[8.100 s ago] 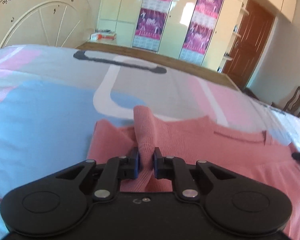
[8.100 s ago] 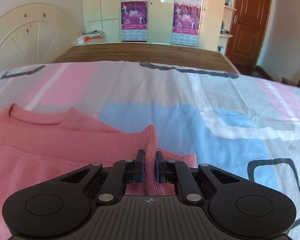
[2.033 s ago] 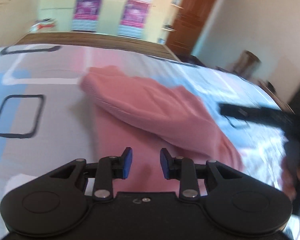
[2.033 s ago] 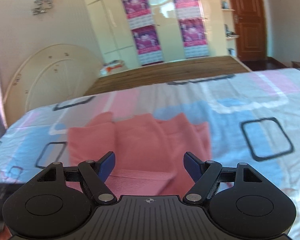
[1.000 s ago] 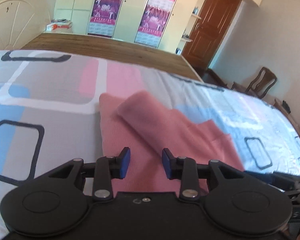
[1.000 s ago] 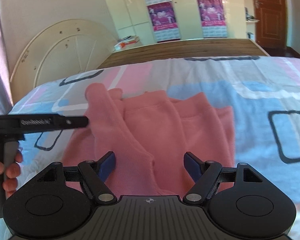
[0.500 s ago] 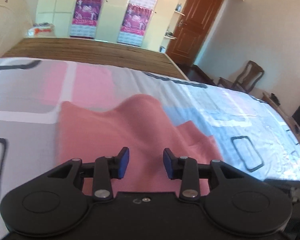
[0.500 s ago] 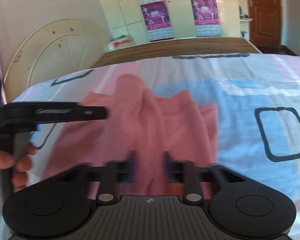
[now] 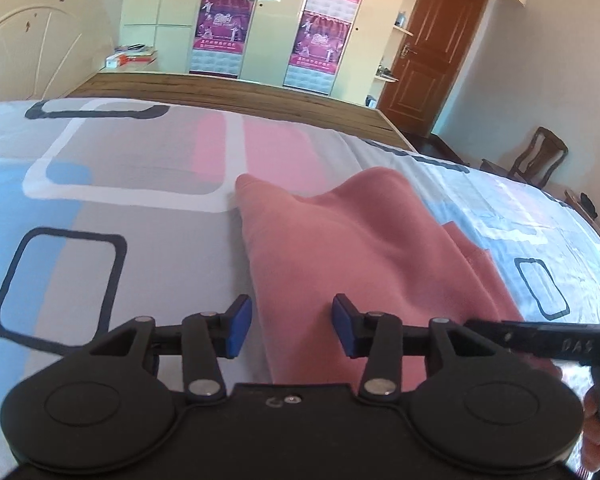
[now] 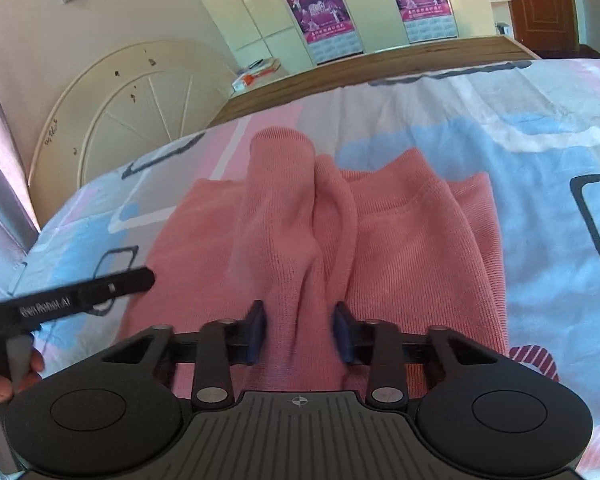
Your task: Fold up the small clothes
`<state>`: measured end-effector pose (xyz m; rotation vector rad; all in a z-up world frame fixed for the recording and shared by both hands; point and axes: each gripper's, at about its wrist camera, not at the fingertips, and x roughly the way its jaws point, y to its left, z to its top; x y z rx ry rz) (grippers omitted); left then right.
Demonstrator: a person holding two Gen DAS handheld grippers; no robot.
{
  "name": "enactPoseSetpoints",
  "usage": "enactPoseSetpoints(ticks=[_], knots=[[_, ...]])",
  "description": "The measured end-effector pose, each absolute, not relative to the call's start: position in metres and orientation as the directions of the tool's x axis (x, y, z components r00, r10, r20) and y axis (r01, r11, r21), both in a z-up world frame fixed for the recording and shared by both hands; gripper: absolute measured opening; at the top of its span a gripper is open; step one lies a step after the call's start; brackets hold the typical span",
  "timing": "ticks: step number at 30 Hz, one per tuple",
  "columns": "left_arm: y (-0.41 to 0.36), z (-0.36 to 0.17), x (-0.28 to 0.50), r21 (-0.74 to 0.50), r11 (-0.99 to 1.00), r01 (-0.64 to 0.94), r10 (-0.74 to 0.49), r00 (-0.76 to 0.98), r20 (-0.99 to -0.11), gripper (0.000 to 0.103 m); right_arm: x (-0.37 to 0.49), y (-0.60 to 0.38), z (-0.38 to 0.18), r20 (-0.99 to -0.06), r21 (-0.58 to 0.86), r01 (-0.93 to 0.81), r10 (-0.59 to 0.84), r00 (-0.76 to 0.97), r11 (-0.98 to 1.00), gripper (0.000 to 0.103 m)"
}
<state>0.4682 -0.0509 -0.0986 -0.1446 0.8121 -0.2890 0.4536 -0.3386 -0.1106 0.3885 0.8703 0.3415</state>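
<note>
A small pink knitted sweater (image 9: pixel 352 248) lies partly folded on the patterned bed sheet (image 9: pixel 100 184), its sleeves laid lengthwise over the body. It also shows in the right wrist view (image 10: pixel 340 240). My left gripper (image 9: pixel 287 326) is open over the sweater's near left edge and holds nothing. My right gripper (image 10: pixel 299 332) has its jaws apart, with a raised ridge of pink fabric between the pads; I cannot tell whether the pads touch it. Each gripper shows in the other's view as a black bar, the right gripper (image 9: pixel 540 338) and the left gripper (image 10: pixel 72 300).
The bed's wooden footboard (image 9: pixel 236 94) runs across the far side. A cream headboard (image 10: pixel 132 116) leans at the left. Wardrobes with purple posters (image 9: pixel 220 32), a brown door (image 9: pixel 432 52) and a wooden chair (image 9: pixel 540 156) stand beyond the bed.
My right gripper's jaws have narrowed from wide open over the last second and sit around the sleeve ridge. My left gripper has swung left, still open. Both sleeves were let go earlier.
</note>
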Motion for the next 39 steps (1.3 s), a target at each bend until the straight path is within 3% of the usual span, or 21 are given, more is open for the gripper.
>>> enactPoseSetpoints(ticks=[4, 12, 20, 21, 22, 23, 25, 30, 31, 33, 35, 39], knots=[[-0.054, -0.095, 0.464, -0.235, 0.949, 0.212, -0.316, 0.652, -0.689, 0.044, 0.446, -0.340, -0.096, -0.639, 0.486, -0.145, 0.463, 0.615, 0.862, 0.020], [-0.069, -0.087, 0.454, -0.274, 0.922, 0.276, -0.388, 0.640, -0.663, 0.047, 0.414, -0.341, -0.048, -0.583, 0.393, -0.166, 0.385, 0.715, 0.904, 0.018], [-0.086, -0.112, 0.444, -0.294, 0.904, 0.311, -0.425, 0.573, -0.701, 0.059, 0.394, -0.366, -0.099, -0.727, 0.328, -0.019, 0.266, 0.633, 0.944, 0.019], [-0.083, -0.113, 0.444, -0.303, 0.903, 0.304, -0.427, 0.569, -0.703, 0.059, 0.393, -0.368, -0.102, -0.725, 0.343, -0.013, 0.274, 0.632, 0.939, 0.020], [-0.081, -0.111, 0.445, -0.304, 0.905, 0.298, -0.425, 0.571, -0.702, 0.059, 0.394, -0.368, -0.101, -0.717, 0.359, -0.011, 0.282, 0.637, 0.933, 0.031], [-0.079, -0.109, 0.446, -0.306, 0.905, 0.295, -0.424, 0.573, -0.702, 0.059, 0.395, -0.369, -0.097, -0.707, 0.368, -0.010, 0.287, 0.646, 0.930, 0.048], [-0.073, -0.104, 0.450, -0.312, 0.906, 0.285, -0.422, 0.580, -0.696, 0.059, 0.396, -0.372, -0.086, -0.671, 0.381, -0.015, 0.288, 0.683, 0.924, 0.061], [-0.068, -0.096, 0.461, -0.311, 0.916, 0.254, -0.401, 0.615, -0.680, 0.059, 0.421, -0.381, -0.073, -0.644, 0.399, 0.010, 0.273, 0.715, 0.917, 0.061], [-0.069, -0.096, 0.463, -0.308, 0.918, 0.251, -0.397, 0.618, -0.679, 0.059, 0.429, -0.381, -0.074, -0.644, 0.403, 0.010, 0.276, 0.713, 0.915, 0.060], [-0.072, -0.096, 0.468, -0.302, 0.922, 0.244, -0.388, 0.626, -0.677, 0.059, 0.444, -0.380, -0.081, -0.656, 0.403, 0.011, 0.280, 0.701, 0.915, 0.048], [-0.073, -0.097, 0.475, -0.300, 0.924, 0.236, -0.381, 0.626, -0.681, 0.059, 0.455, -0.383, -0.091, -0.668, 0.443, 0.025, 0.311, 0.676, 0.896, 0.022], [-0.075, -0.104, 0.473, -0.301, 0.924, 0.235, -0.381, 0.617, -0.688, 0.059, 0.459, -0.381, -0.100, -0.674, 0.475, 0.013, 0.354, 0.648, 0.880, 0.018]])
